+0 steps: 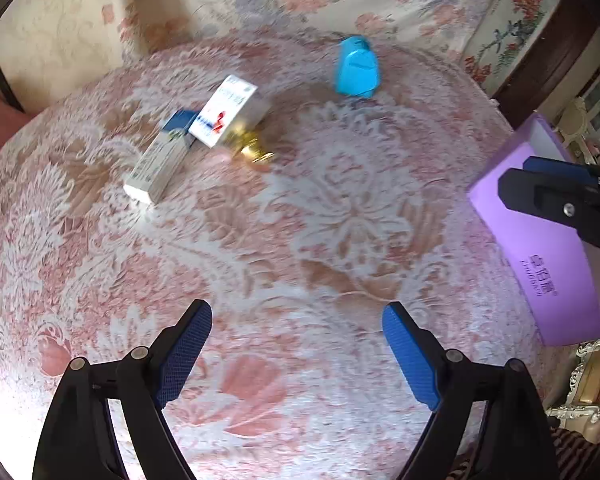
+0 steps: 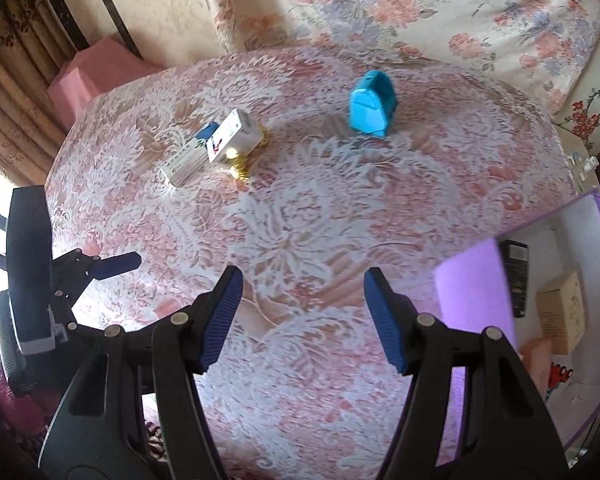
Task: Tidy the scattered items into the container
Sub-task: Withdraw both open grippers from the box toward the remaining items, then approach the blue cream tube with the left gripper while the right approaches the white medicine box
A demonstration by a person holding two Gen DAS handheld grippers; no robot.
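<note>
Desk: round desk (image 1: pixel 300 240) under a pink and white lace cloth; a flowered fabric hangs behind it.
Left tongs: left tongs (image 1: pixel 296 350) spread wide, nothing between the blue pads, pointed down over bare cloth. In the right wrist view they show at the left edge (image 2: pixel 116 264).
Right tongs: right tongs (image 2: pixel 302 320) spread, nothing between the pads, over bare cloth beside the container. In the left wrist view they show at the right edge (image 1: pixel 540 192), in front of the container.
Container: purple box (image 2: pixel 476 292) at the desk's right edge, open. Inside: a black item (image 2: pixel 514 276), a tan carton (image 2: pixel 560 312) and a pink item (image 2: pixel 536 356).
Scattered items: a long white box (image 1: pixel 160 164) and a white box with red print (image 1: pixel 224 110) lie together left of centre, the second overlapping the first's far end. A gold object (image 1: pixel 256 148) sits touching them; its kind cannot be told.
Blue item: a bright blue object (image 1: pixel 356 66) stands alone toward the far side, well apart from the boxes.
Image quality: slight blur in both views.
</note>
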